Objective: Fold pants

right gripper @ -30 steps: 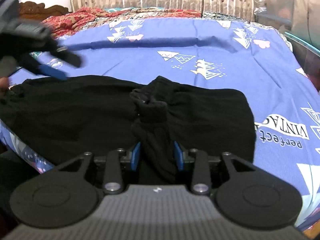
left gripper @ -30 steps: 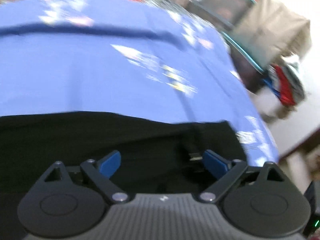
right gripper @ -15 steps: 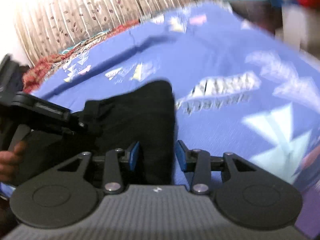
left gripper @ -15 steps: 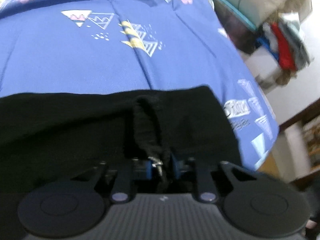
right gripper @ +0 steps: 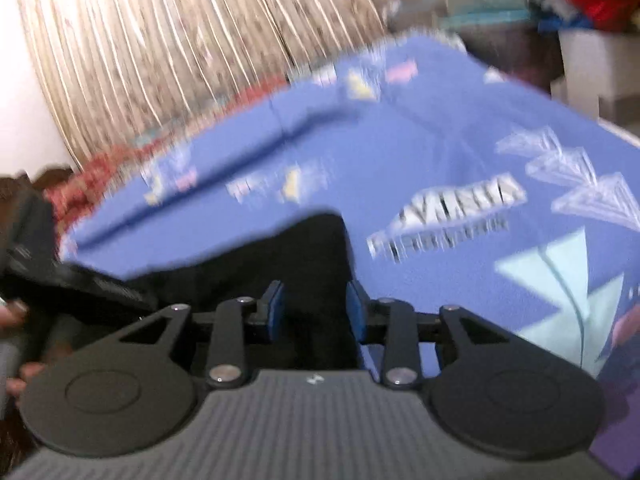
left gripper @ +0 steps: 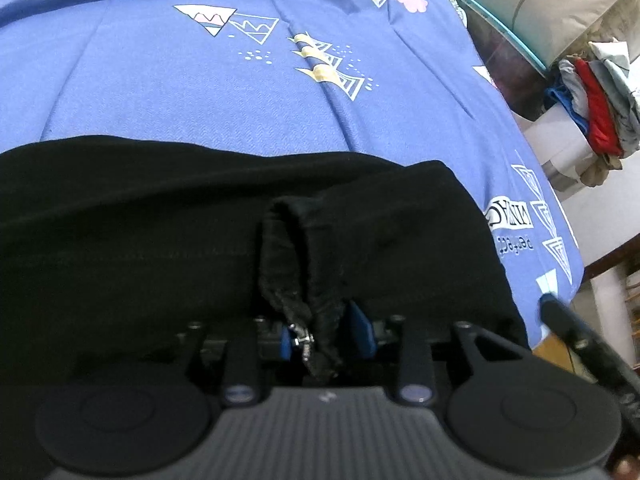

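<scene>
Black pants [left gripper: 160,232] lie across the near part of a blue patterned bedsheet [left gripper: 240,80]. My left gripper [left gripper: 324,338] is shut on a bunched fold of the pants with a metal-tipped drawstring hanging by the left pad. In the blurred right wrist view, my right gripper [right gripper: 316,312] has its blue pads close around the right edge of the pants [right gripper: 280,260]. The left gripper's body [right gripper: 80,284] shows at the left there. The right gripper's fingertip [left gripper: 560,316] shows at the right of the left wrist view.
The bed's right edge [left gripper: 560,240] drops off to the floor. A pile of clothes [left gripper: 592,112] sits on a white stand beyond it. A curtain [right gripper: 180,40] hangs behind the bed. A red patterned cloth [right gripper: 104,168] lies at the bed's far end.
My left gripper went from open to shut on a fold of the pants. My right gripper let go of the middle fold and moved right to the pants' right edge.
</scene>
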The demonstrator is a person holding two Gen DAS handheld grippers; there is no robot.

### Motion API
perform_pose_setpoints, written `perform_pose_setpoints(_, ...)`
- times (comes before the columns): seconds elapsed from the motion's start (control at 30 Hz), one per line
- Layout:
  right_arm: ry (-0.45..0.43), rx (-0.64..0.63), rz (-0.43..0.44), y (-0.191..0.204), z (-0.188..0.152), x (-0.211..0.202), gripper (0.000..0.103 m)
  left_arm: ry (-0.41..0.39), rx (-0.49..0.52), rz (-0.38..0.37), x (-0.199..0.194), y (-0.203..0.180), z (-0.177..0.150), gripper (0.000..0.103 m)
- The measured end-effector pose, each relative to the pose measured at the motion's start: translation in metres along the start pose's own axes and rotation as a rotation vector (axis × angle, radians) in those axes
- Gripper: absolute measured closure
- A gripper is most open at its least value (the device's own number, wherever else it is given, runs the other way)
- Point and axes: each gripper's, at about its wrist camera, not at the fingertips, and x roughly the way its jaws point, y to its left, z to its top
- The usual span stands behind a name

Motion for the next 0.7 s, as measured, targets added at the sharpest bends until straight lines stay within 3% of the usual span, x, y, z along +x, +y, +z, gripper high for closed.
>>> perform_pose_setpoints(0.1, 0.021, 0.020, 0.073, 0.001, 0.001, 0.009, 0.066, -0.015, 0.000, -0.003, -0.014, 0.004, -0.008, 0.058)
perform_pose_setpoints(0.17, 0.143, -0.023, 0.049, 0.007, -0.007, 0.029, 0.066, -0.035, 0.010, -0.024, -0.029, 0.011, -0.014, 0.052)
perform_pose_setpoints(0.2, 0.223, -0.056, -0.009, 0.011, -0.014, 0.042, 0.068, -0.051, 0.017, -0.038, -0.041, 0.017, -0.019, 0.052)
perform_pose_setpoints(0.23, 0.227, -0.076, -0.048, 0.014, -0.018, 0.045, 0.069, -0.070, 0.019, -0.045, -0.053, 0.024, -0.023, 0.052)
perform_pose_setpoints(0.33, 0.145, -0.043, -0.012, 0.028, -0.007, 0.031, 0.066, -0.136, -0.012, -0.060, -0.095, 0.058, -0.043, 0.049)
perform_pose_setpoints(0.4, 0.087, -0.047, 0.029, 0.041, 0.003, 0.024, 0.066, -0.182, -0.067, -0.057, -0.122, 0.089, -0.061, 0.049)
perform_pose_setpoints(0.5, 0.081, -0.088, 0.088, 0.063, 0.011, 0.025, 0.065, -0.253, -0.180, -0.010, -0.158, 0.138, -0.089, 0.049)
perform_pose_setpoints(0.7, 0.254, -0.080, 0.228, 0.128, -0.008, 0.073, 0.065, -0.371, -0.400, 0.129, -0.207, 0.216, -0.136, 0.049)
